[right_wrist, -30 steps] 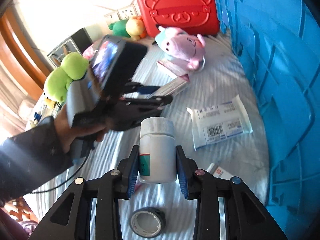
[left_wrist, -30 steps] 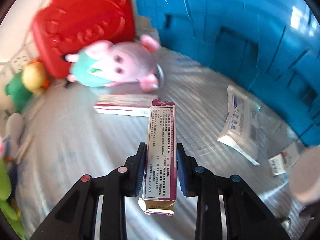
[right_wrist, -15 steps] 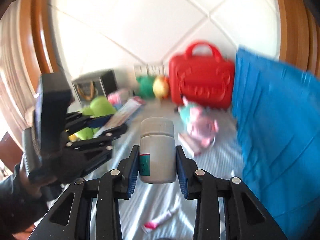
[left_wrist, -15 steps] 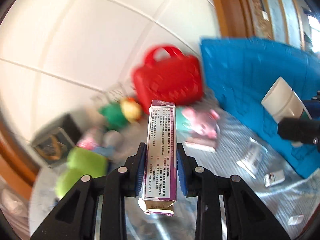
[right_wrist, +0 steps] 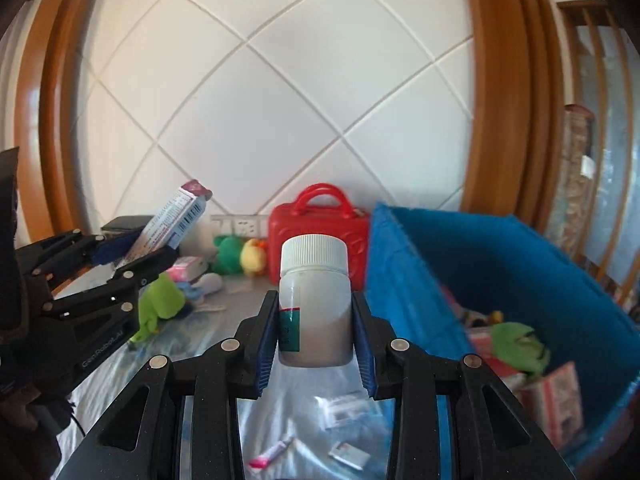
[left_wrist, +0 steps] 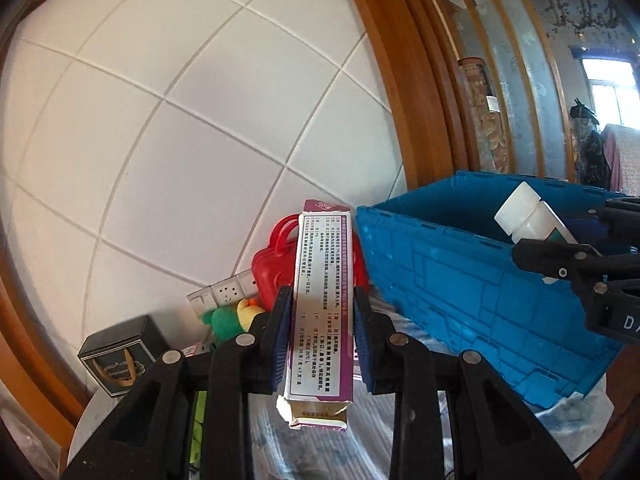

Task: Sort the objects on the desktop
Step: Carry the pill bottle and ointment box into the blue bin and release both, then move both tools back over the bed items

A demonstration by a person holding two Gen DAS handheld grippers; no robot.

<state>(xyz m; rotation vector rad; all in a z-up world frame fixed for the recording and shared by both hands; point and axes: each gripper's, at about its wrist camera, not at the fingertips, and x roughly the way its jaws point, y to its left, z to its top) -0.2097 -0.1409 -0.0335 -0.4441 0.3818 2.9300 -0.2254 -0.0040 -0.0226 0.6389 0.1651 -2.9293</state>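
My left gripper (left_wrist: pixel 321 338) is shut on a long purple and white medicine box (left_wrist: pixel 322 312) and holds it upright, high above the table. It also shows in the right wrist view (right_wrist: pixel 176 220). My right gripper (right_wrist: pixel 315 340) is shut on a white pill bottle (right_wrist: pixel 314 304) with a white cap, held upright above the table beside the blue crate (right_wrist: pixel 404 280). In the left wrist view the bottle (left_wrist: pixel 532 216) is over the blue crate (left_wrist: pixel 472 280). The crate holds a green plush (right_wrist: pixel 516 346) and boxes.
A red toy case (right_wrist: pixel 320 240) stands at the back wall with green and yellow plush toys (right_wrist: pixel 240 254) beside it. A black box (left_wrist: pixel 120 354) sits at the left. A green frog plush (right_wrist: pixel 160 306), a small tube (right_wrist: pixel 272 452) and packets (right_wrist: pixel 344 408) lie on the table.
Both grippers have risen and tilted up with their loads; the view went from the tabletop to the wall. The right gripper's bottle now sits over the crate's rim.
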